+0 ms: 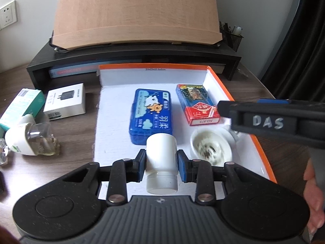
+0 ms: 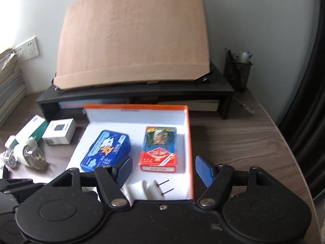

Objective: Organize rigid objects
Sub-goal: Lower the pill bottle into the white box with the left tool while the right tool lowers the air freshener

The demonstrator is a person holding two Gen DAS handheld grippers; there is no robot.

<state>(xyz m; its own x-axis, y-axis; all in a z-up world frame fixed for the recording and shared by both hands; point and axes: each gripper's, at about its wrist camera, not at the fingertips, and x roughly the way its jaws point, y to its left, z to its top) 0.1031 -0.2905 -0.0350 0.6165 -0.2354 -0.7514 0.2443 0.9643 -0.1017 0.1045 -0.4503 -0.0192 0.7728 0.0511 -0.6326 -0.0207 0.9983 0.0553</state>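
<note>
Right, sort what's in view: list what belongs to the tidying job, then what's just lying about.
Part of the job:
- white bottle, clamped in the left gripper
- orange-rimmed box
- blue tin, in the box
- card pack, in the box
- white plug, in the box
- charger box, green carton, glass-bottle plug-in, on the desk outside

Just lying about:
- monitor stand
- cardboard sheet
- pen holder
- wall socket

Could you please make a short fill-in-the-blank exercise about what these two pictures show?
1. The left tool is shut on a white ____.
2. The right tool holds nothing; its jaws are ____.
3. Inside the orange-edged tray, the blue tin lies to the ____ of the red card box.
4. The white charger box lies ____ the tray, on the desk.

Missing words: bottle; open; left; outside
</note>
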